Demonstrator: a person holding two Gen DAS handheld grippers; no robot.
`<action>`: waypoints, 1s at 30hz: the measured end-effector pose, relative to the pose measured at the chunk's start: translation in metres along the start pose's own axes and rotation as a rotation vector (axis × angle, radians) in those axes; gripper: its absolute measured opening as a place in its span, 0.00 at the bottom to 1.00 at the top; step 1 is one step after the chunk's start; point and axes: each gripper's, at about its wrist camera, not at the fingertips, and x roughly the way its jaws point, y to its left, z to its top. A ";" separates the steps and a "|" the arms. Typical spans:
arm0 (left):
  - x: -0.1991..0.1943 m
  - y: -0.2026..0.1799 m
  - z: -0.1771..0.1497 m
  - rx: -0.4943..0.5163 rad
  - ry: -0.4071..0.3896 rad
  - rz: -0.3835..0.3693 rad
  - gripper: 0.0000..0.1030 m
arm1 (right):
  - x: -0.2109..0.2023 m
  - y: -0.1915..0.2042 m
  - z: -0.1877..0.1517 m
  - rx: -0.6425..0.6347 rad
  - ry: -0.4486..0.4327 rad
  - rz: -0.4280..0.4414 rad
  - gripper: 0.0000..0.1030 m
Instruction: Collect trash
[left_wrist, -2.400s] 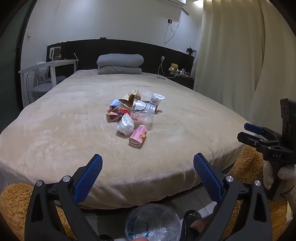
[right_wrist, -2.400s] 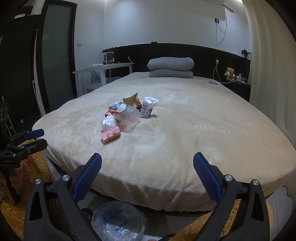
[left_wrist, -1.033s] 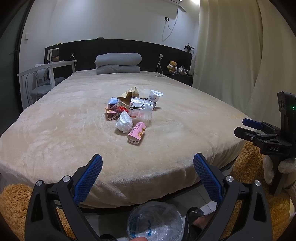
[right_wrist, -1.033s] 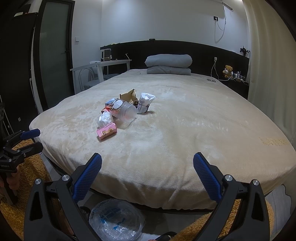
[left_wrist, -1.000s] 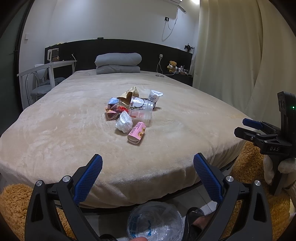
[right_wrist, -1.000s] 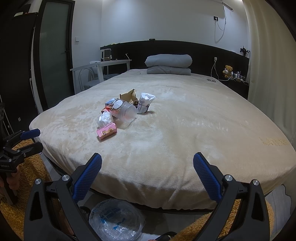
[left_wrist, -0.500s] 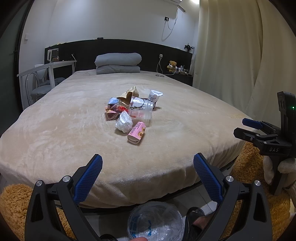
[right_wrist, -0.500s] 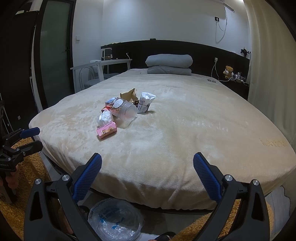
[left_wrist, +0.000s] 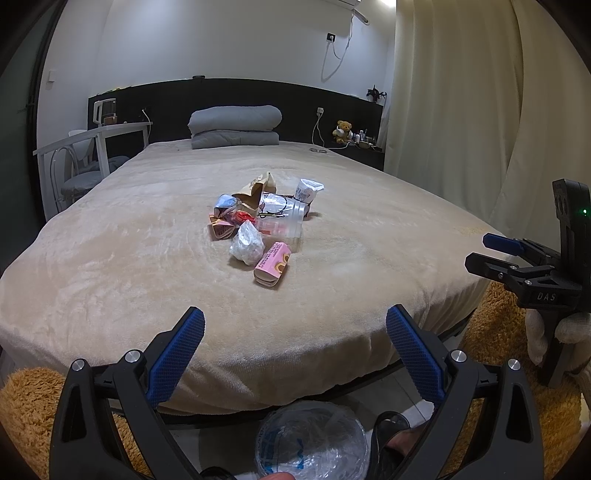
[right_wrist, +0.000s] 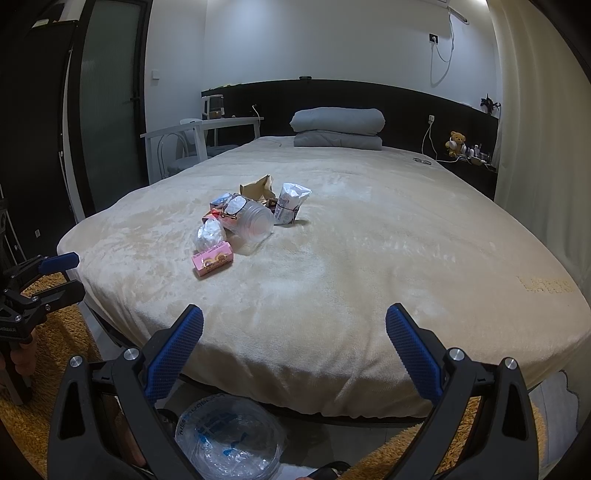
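Note:
A pile of trash lies in the middle of the beige bed (left_wrist: 110, 266): a pink carton (left_wrist: 272, 263) (right_wrist: 212, 259), a crumpled clear wrapper (left_wrist: 246, 243) (right_wrist: 209, 233), a clear plastic cup (left_wrist: 282, 221) (right_wrist: 251, 221), a white packet (left_wrist: 307, 190) (right_wrist: 290, 203), brown paper (left_wrist: 255, 189) and small wrappers (left_wrist: 225, 218). My left gripper (left_wrist: 294, 328) is open and empty at the bed's foot, short of the pile. My right gripper (right_wrist: 294, 328) is open and empty beside it, seen from the left wrist view (left_wrist: 513, 254). A bin lined with a clear bag (left_wrist: 312, 441) (right_wrist: 229, 435) stands on the floor below.
Folded grey bedding (left_wrist: 234, 125) lies at the headboard. A white desk and chair (left_wrist: 85, 155) stand left of the bed. Curtains (left_wrist: 461, 110) hang on the right. An orange shaggy rug (left_wrist: 22, 410) covers the floor at the bed's foot. A teddy bear (left_wrist: 342, 130) sits on the nightstand.
Both grippers have risen and tilted slightly, so the bed and trash sit a little lower in view. Both stay open and empty.

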 end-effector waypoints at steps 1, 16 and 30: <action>0.000 0.000 0.000 0.001 0.000 0.000 0.94 | 0.000 0.000 0.000 0.000 -0.001 0.000 0.95; -0.001 -0.006 0.000 0.016 -0.004 0.000 0.94 | 0.002 0.001 -0.002 -0.008 -0.001 0.000 0.95; 0.002 -0.009 0.000 0.005 0.026 -0.002 0.94 | 0.001 0.000 0.001 0.023 0.004 0.008 0.95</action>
